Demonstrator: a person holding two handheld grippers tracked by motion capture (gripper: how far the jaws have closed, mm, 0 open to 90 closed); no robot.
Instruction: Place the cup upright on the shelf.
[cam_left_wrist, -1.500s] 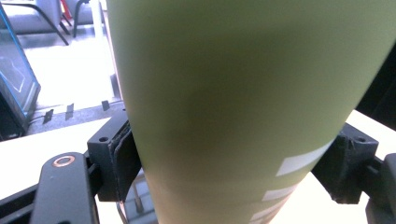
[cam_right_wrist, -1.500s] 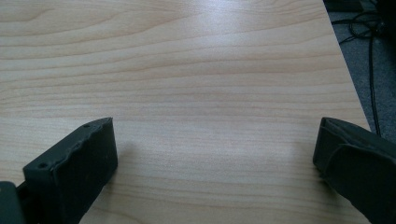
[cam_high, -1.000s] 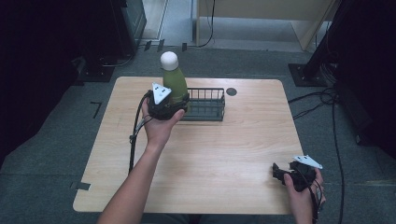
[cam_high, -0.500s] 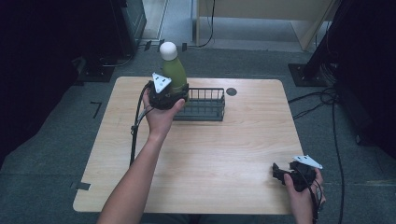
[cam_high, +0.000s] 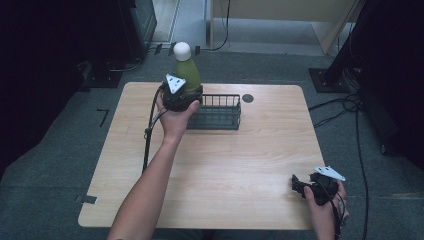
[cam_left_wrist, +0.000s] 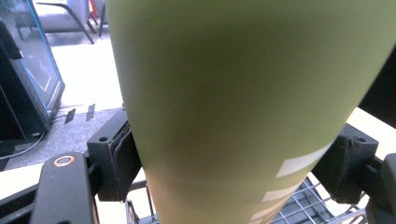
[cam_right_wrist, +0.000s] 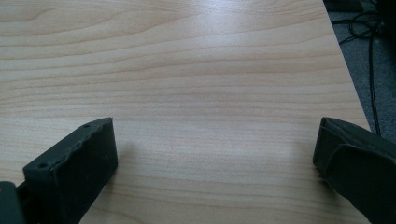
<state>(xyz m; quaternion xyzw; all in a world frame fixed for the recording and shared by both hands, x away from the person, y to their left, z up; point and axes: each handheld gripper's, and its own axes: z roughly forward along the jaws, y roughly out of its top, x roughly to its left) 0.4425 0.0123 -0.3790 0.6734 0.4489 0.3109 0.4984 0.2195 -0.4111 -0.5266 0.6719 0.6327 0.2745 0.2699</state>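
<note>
Green bottle (cam_high: 188, 74) with white cap (cam_high: 182, 50) clamped between the fingers (cam_left_wrist: 114, 156) of the left gripper (cam_high: 181, 95), upright, at the left end of a black wire basket (cam_high: 220, 112) near the far edge of the tabletop (cam_high: 225, 165). Pads pressed against both sides of the bottle's lower body in the left gripper view, basket wires visible just below the fingers there. Cannot tell whether the bottle's base rests in the basket or hangs above it. Right gripper (cam_high: 300, 186) held low at the near right corner of the tabletop, well apart from bottle and basket. Fingers (cam_right_wrist: 77, 168) spread wide in the right gripper view, bare wood between them, nothing gripped.
</note>
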